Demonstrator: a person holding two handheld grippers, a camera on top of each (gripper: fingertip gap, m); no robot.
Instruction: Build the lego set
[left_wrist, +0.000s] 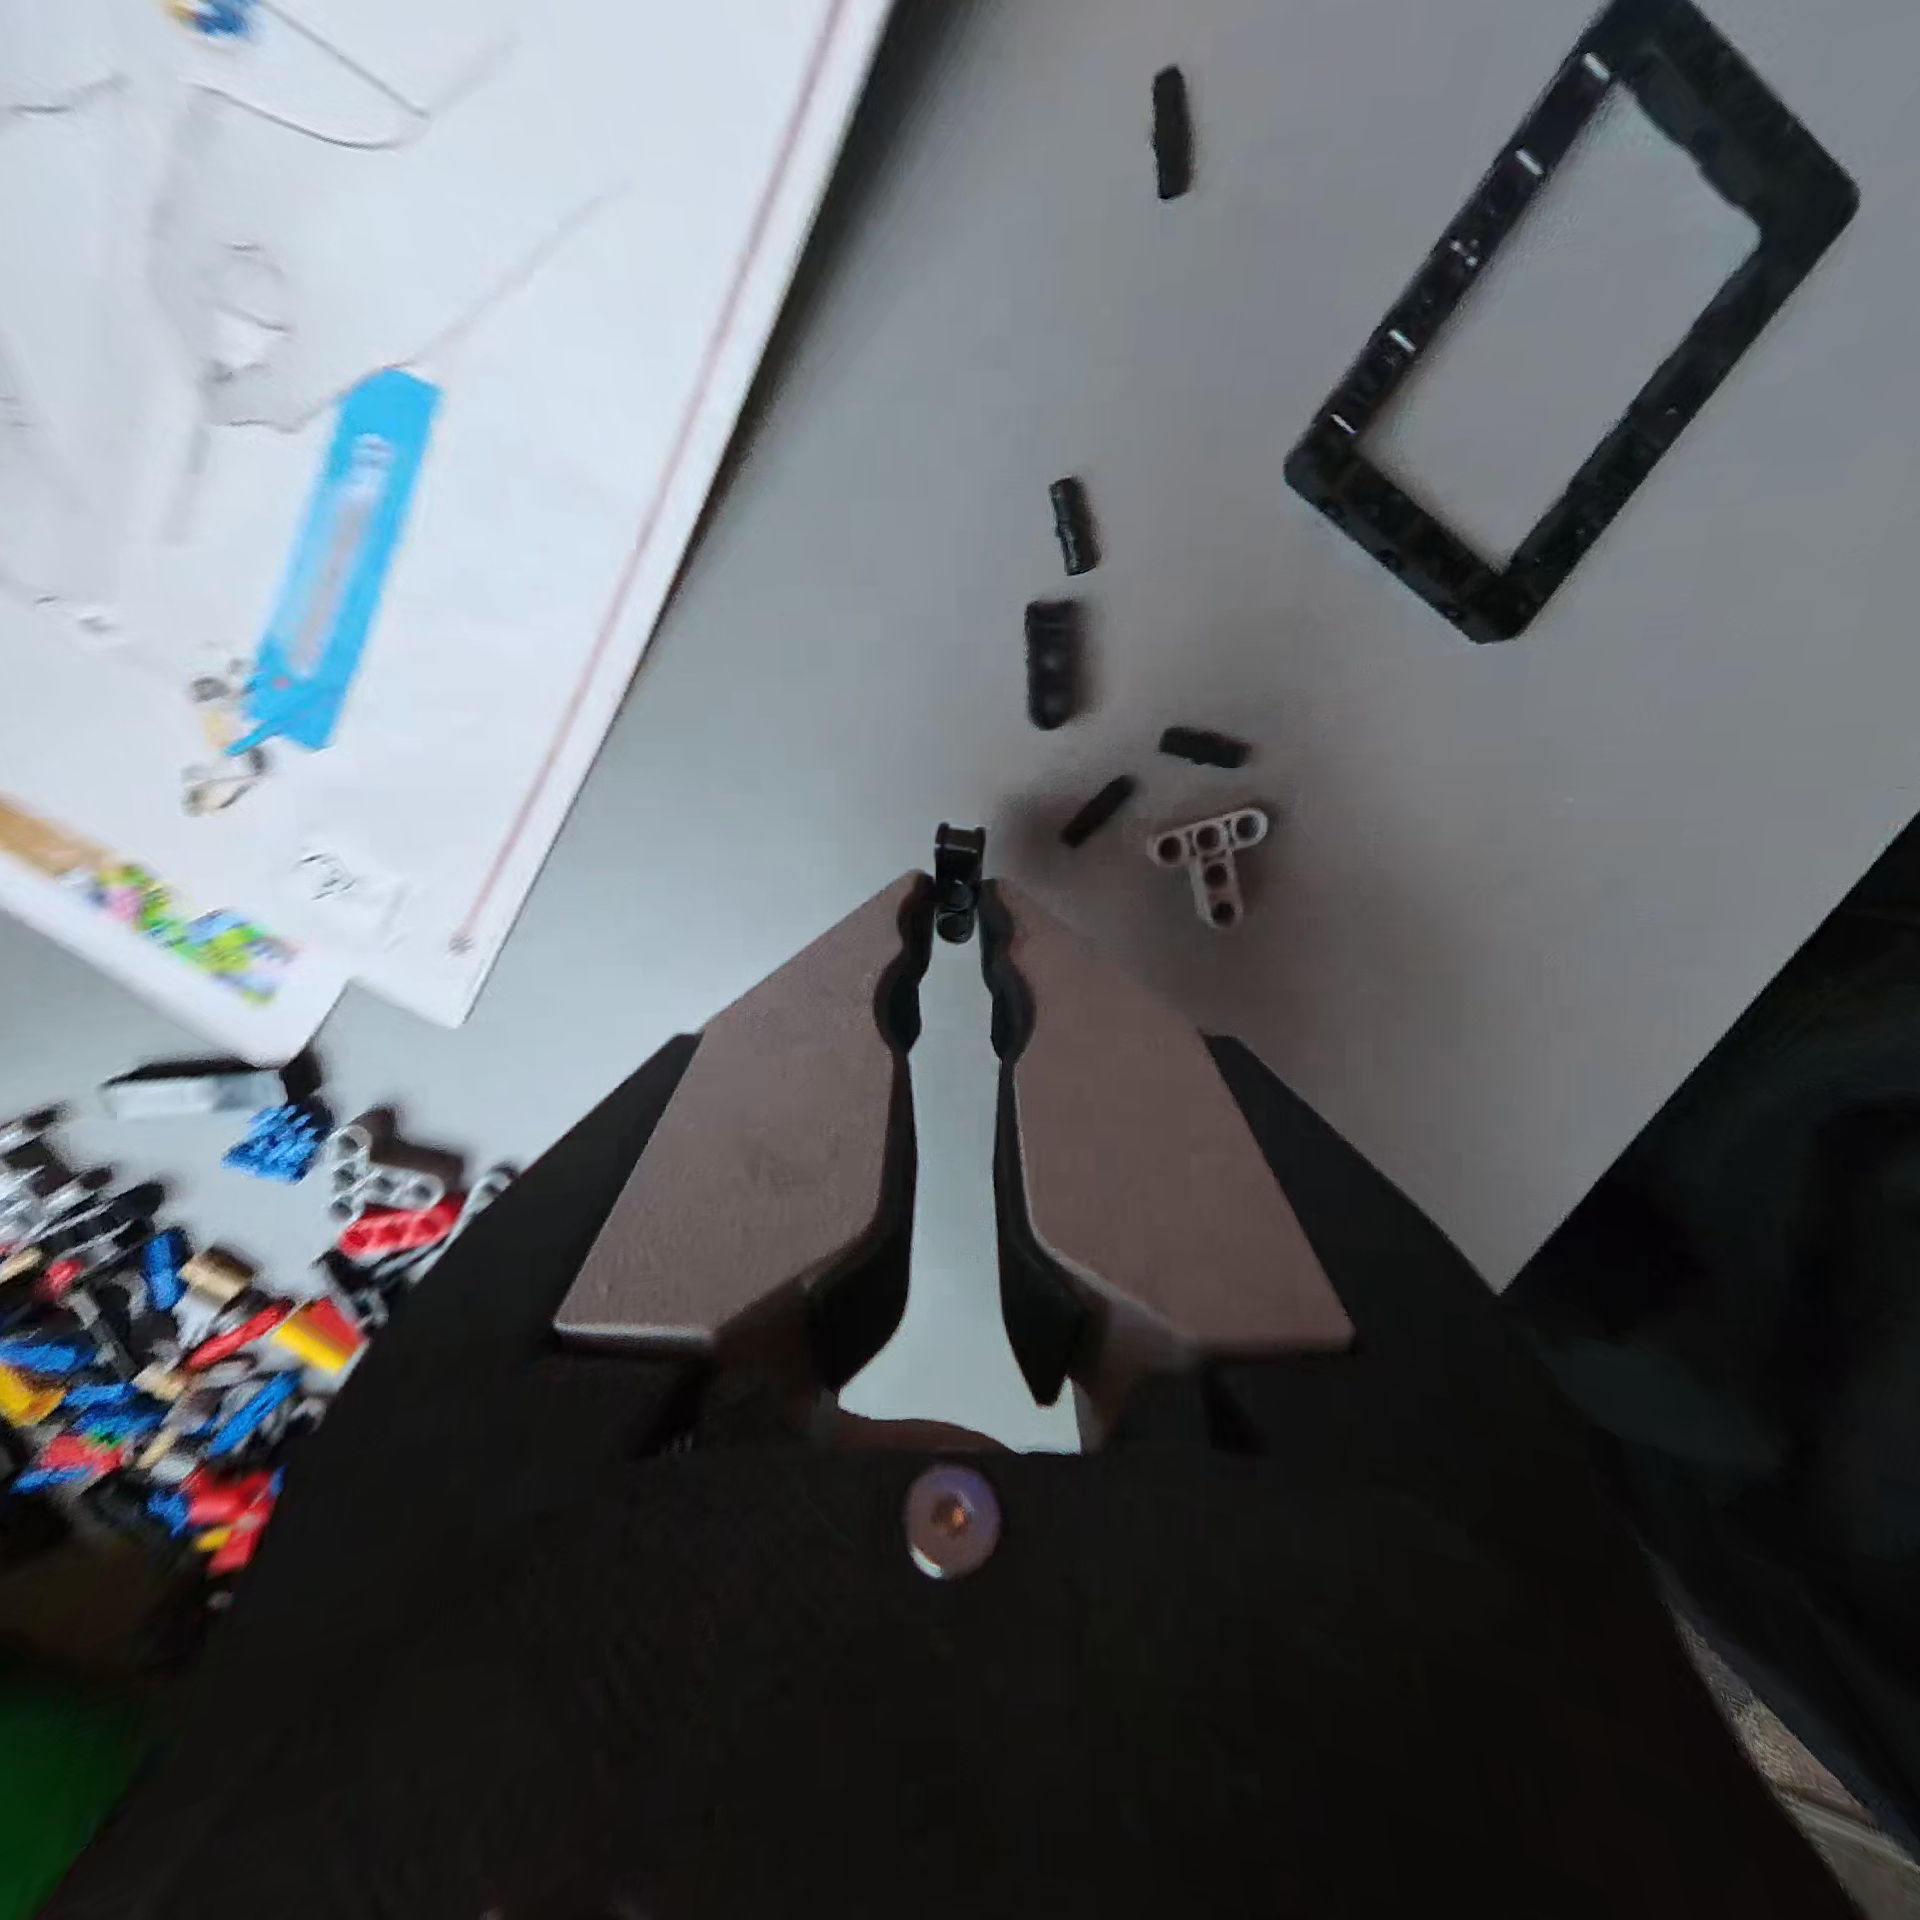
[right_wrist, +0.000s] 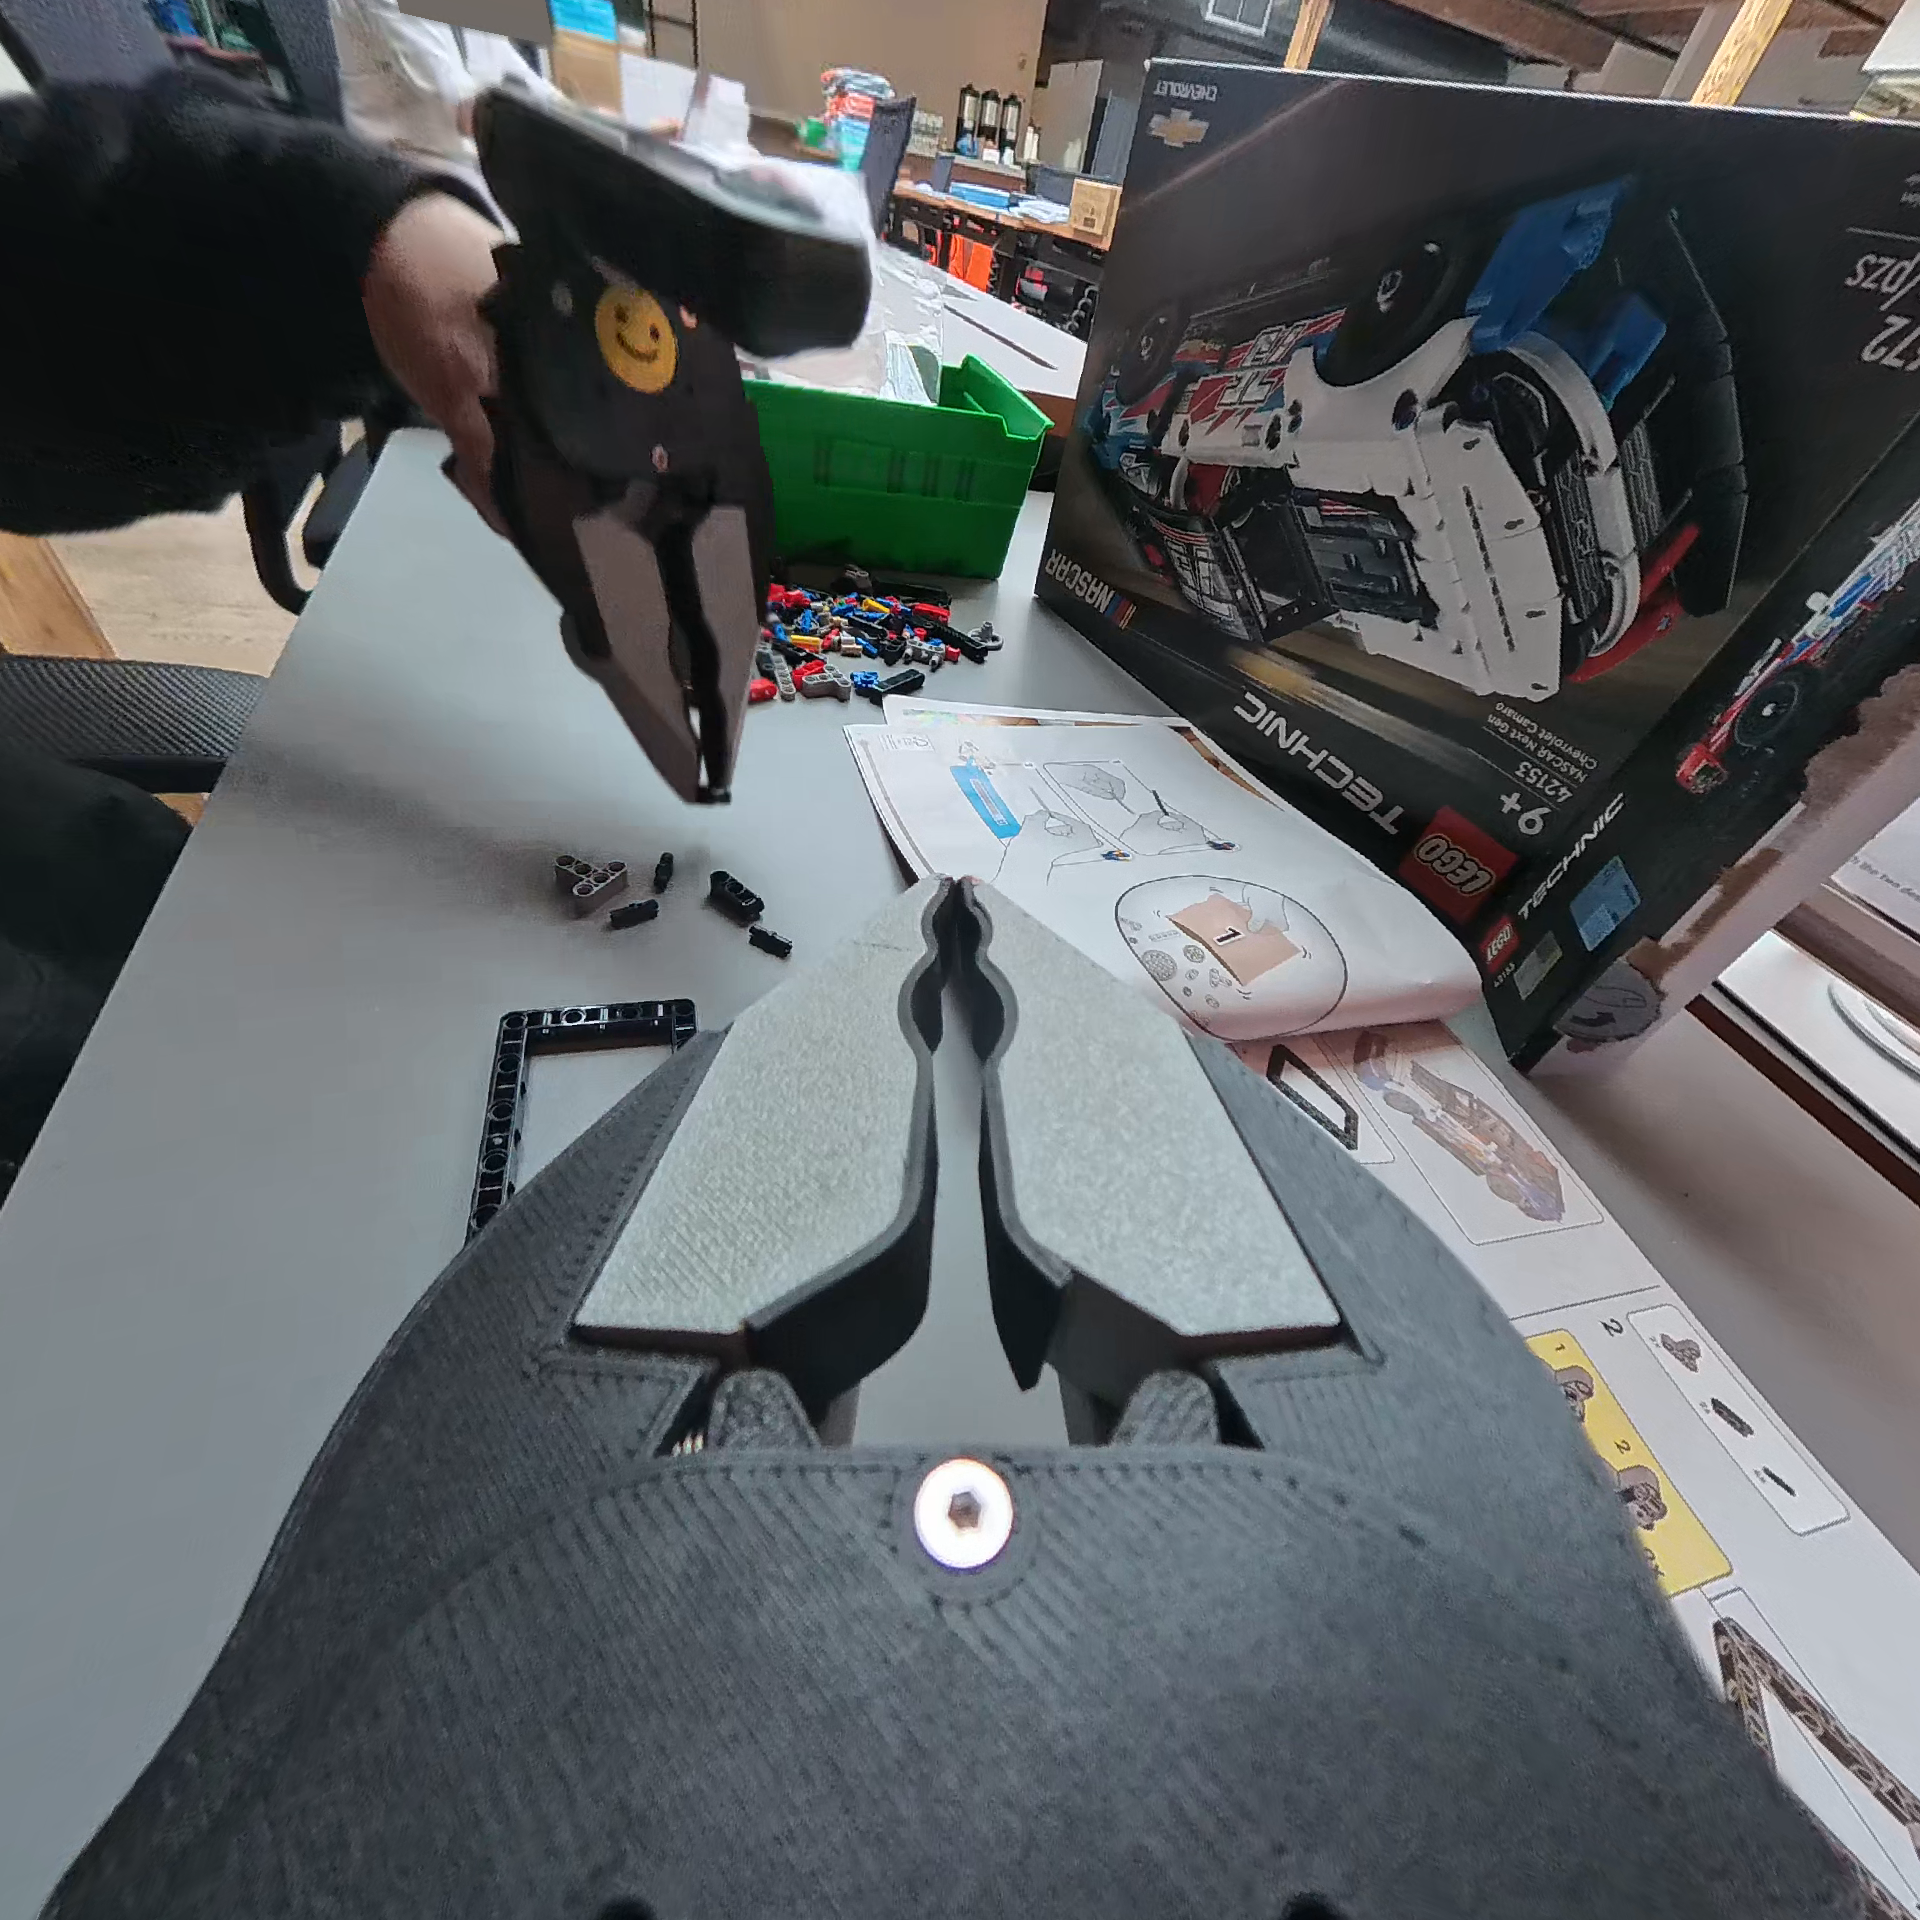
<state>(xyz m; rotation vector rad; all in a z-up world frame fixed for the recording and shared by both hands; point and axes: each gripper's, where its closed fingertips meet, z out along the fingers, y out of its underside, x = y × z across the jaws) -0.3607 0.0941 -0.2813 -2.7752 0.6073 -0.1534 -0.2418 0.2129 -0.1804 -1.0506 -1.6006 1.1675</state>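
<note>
Black plastic connector pin (left_wrist: 958, 883) sat clamped upright in the left gripper (left_wrist: 958, 902) jaws.
Rectangular black beam frame (left_wrist: 1569, 332) lay flat at two o'clock, nearer the right gripper (right_wrist: 956, 894), its jaws pressed together, empty.

Both grippers are black printed plastic with a ribbed texture; the right gripper (right_wrist: 954, 883) has grey flat plates on its fingers and one silver hex screw. The left gripper (right_wrist: 712, 792) carries a yellow smiley sticker (right_wrist: 635, 339); its hand wears a black sleeve (right_wrist: 177, 301)
</note>
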